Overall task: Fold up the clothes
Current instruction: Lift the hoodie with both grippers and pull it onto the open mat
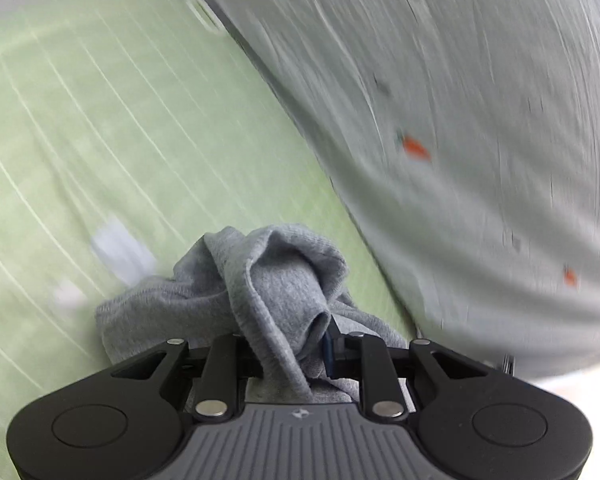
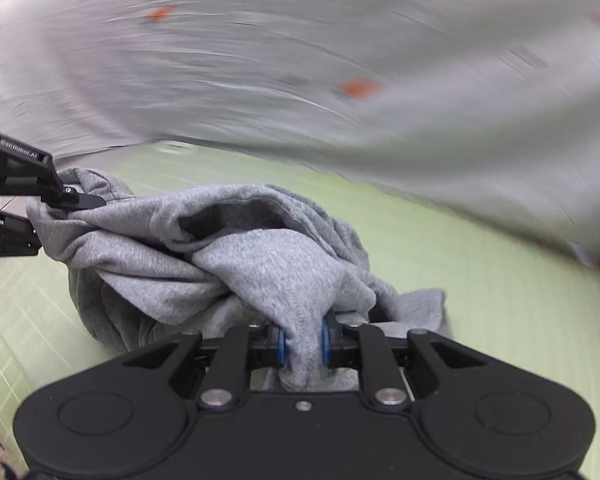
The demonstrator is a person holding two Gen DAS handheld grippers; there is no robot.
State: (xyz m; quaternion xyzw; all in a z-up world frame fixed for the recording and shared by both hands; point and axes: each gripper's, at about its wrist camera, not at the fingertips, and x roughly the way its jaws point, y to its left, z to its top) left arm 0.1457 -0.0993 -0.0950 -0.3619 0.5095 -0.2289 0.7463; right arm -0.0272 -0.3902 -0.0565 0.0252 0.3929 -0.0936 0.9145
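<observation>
The right tool [image 2: 304, 346] is clamped on a bunched fold of the grey garment [image 2: 228, 256], its blue-edged pads pressing the cloth from both sides. The left tool [image 1: 296, 350] is likewise closed on another gathered part of the same garment [image 1: 268, 280]; in the right wrist view the left tool [image 2: 66, 200] grips the garment's far left end. The garment hangs crumpled between the two tools, over the green lined surface [image 2: 500, 300]. Beyond the garment lies a pale grey sheet with orange marks [image 2: 340, 60], blurred in both views.
</observation>
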